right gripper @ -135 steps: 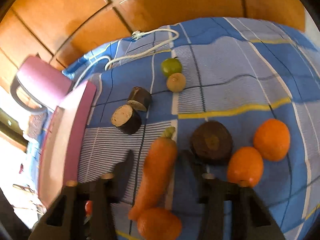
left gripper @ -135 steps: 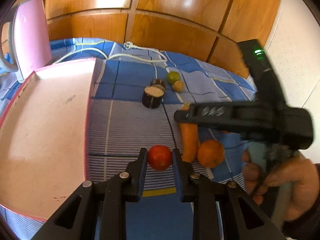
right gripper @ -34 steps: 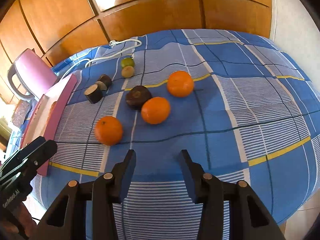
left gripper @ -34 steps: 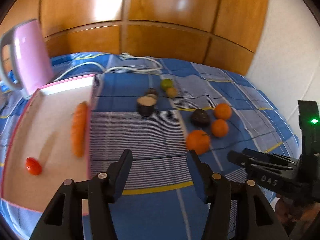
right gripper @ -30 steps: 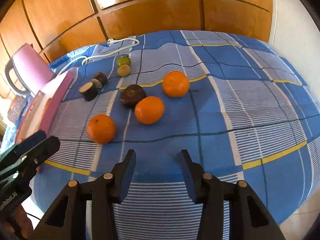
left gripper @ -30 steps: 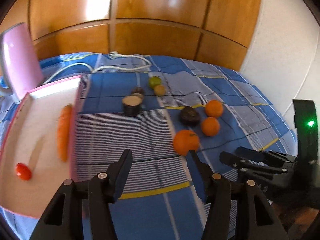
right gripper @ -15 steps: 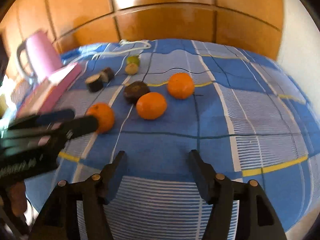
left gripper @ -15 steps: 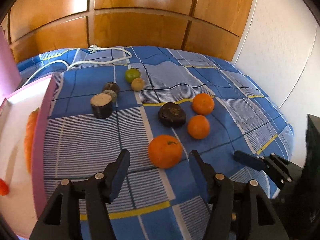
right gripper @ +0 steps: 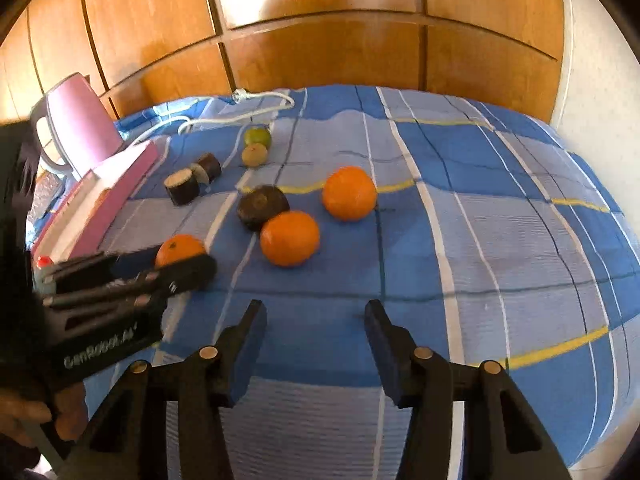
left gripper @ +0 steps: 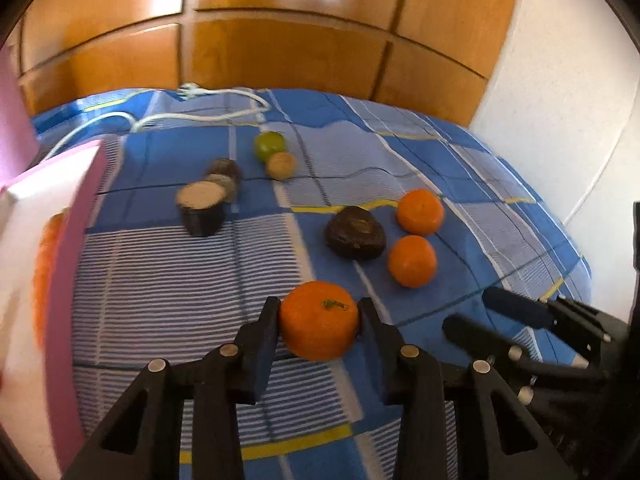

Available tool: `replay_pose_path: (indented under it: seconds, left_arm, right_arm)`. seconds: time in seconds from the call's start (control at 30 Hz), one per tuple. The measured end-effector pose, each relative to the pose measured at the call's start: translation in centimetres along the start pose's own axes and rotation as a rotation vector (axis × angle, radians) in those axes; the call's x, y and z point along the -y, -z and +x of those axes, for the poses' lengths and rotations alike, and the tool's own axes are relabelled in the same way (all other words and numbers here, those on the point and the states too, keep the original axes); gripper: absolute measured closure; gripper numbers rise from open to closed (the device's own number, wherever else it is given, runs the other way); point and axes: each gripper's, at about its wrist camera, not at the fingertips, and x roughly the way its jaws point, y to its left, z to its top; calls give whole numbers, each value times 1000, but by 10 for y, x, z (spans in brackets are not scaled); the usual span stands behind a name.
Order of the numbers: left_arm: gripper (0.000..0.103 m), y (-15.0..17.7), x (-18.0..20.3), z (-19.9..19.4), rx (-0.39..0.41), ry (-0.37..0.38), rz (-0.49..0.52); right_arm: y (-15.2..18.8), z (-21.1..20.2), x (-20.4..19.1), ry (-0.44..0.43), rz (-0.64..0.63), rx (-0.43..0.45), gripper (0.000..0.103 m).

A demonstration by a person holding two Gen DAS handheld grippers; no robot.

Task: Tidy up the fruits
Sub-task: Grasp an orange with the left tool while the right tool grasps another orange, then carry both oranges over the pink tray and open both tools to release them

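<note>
My left gripper (left gripper: 319, 312) stands around the nearest orange (left gripper: 319, 321), which rests on the blue checked cloth; its fingers touch or nearly touch the fruit's sides. It shows from the side in the right wrist view (right gripper: 160, 268) with the orange (right gripper: 179, 249) between its fingers. Two more oranges (left gripper: 411, 261) (left gripper: 420, 211) lie beyond, beside a dark brown fruit (left gripper: 355, 233). My right gripper (right gripper: 315, 318) is open and empty over bare cloth. The pink tray (left gripper: 66, 280) at left holds a carrot (left gripper: 46, 264).
Two dark cut cylinders (left gripper: 201, 208) and a green lime (left gripper: 269, 145) with a small tan fruit (left gripper: 281, 165) lie further back. A white cable (left gripper: 192, 116) runs along the far edge. A pink kettle (right gripper: 78, 124) stands behind the tray. Wooden panels form the back wall.
My left gripper has swung right from the tray and moved forward onto the nearest orange, its fingers now close on both sides. My right gripper has stayed open, drawn back.
</note>
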Motion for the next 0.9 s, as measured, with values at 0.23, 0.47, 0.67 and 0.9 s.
replay_pose_path:
  seconds: [0.23,0.47,0.67,0.9]
  left_arm:
    - [64,9,-26,0,35,-101,-51]
    - [63,11,-27,7,49,-124,-38]
    - [63,14,-23,8,66,-146,-15]
    - [64,16,-23,5,70,-150,-13]
  right_arm:
    - [-25,19,-13,-12,-26,8,51]
    - [-33,46,-17,22,-34,-16,65]
    - [-28,50,-20,51,-60,12,65]
    - [-27,49,-21,58,-63,21,66]
